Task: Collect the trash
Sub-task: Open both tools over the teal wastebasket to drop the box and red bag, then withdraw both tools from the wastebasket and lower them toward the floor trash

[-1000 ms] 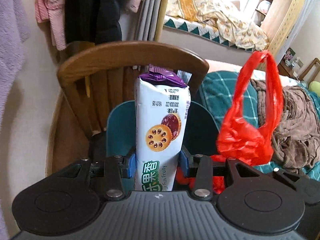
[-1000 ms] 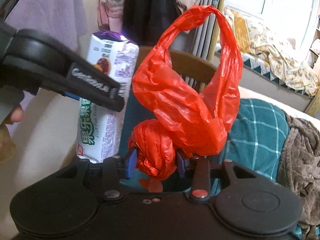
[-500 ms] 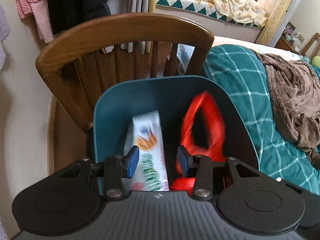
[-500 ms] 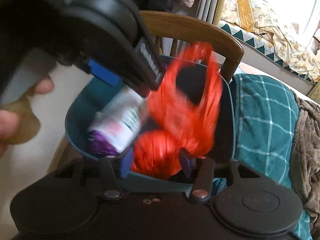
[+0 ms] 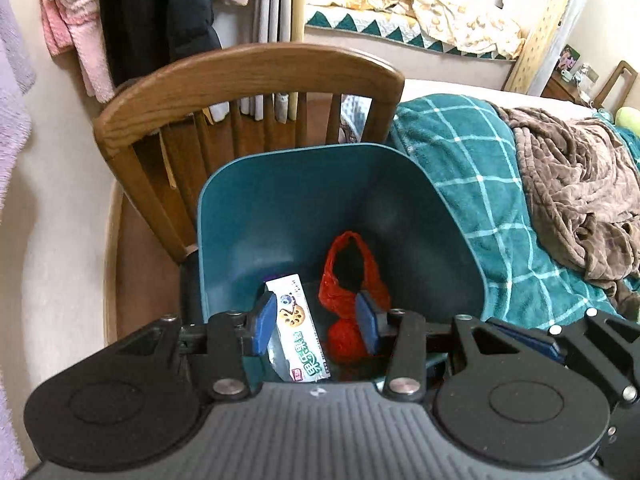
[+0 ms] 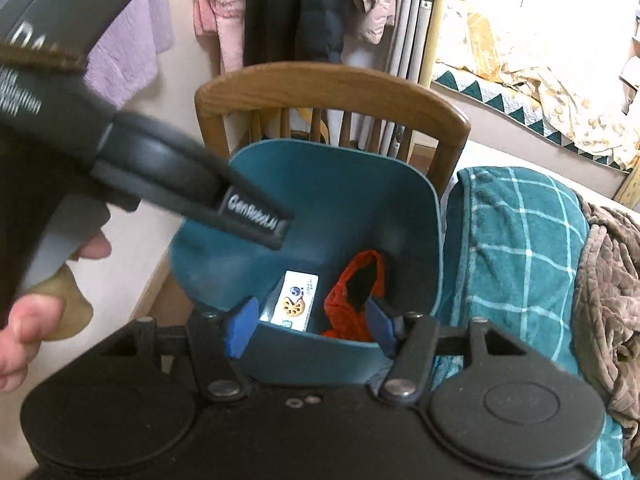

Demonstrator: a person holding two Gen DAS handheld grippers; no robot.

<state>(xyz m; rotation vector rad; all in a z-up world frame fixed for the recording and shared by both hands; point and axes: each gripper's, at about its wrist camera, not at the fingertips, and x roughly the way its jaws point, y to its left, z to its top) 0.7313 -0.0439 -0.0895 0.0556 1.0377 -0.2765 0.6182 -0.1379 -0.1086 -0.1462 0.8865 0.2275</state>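
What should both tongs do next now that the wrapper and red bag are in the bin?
Probably lift both clear of the teal bin. The biscuit wrapper and red plastic bag lie loose at its bottom; the left tongs hold nothing, and the right tongs are opening, nothing gripped.

Left claw (image 5: 316, 322) gapes empty; right claw (image 6: 310, 326) is opening, empty.
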